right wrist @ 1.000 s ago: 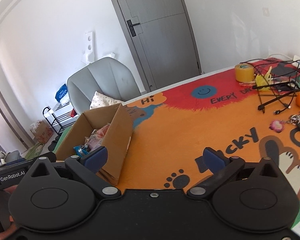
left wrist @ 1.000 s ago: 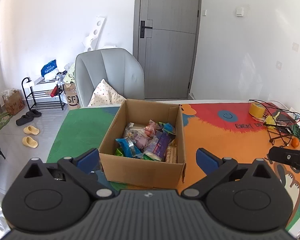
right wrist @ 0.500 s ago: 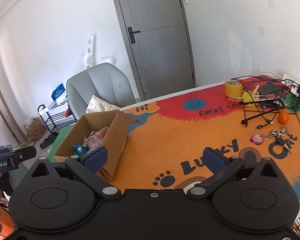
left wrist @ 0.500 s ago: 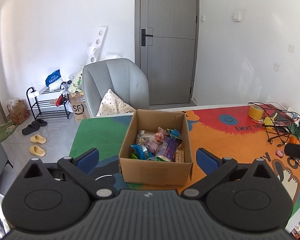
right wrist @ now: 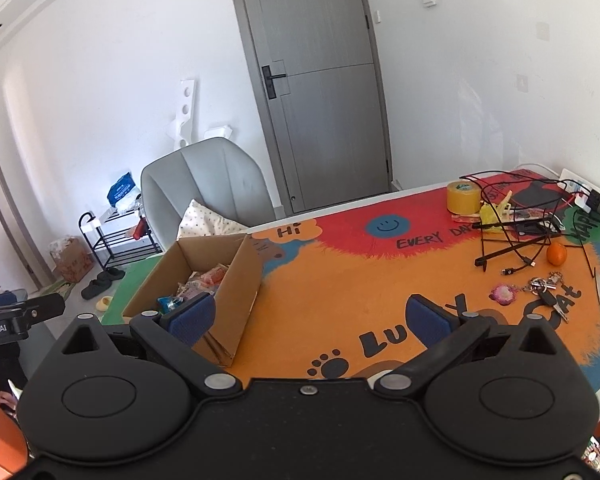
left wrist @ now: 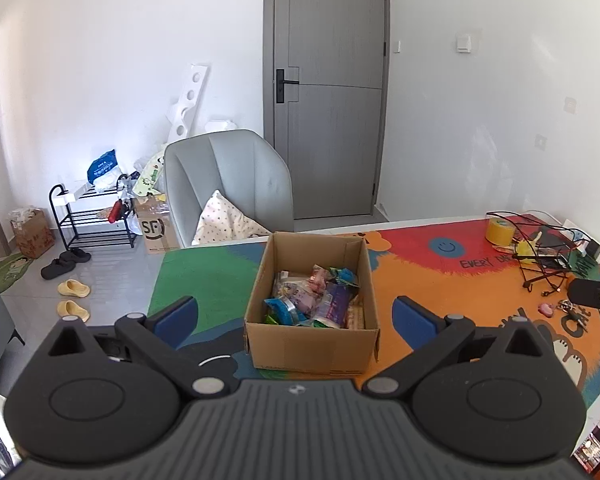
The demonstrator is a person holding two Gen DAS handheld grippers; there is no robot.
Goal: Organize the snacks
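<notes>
Left wrist view: open brown cardboard box [left wrist: 311, 312] on colourful printed table mat [left wrist: 440, 280], holding mixed foil snack packets [left wrist: 314, 300], gathered together. Left gripper [left wrist: 296, 316] and right gripper [right wrist: 308, 320]: both spread wide, empty, held back above the table.

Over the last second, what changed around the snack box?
Both grippers pulled back and up from the cardboard box: it looks smaller, with more table mat in view. The left gripper and right gripper stayed open and empty. Snacks remain inside.
</notes>
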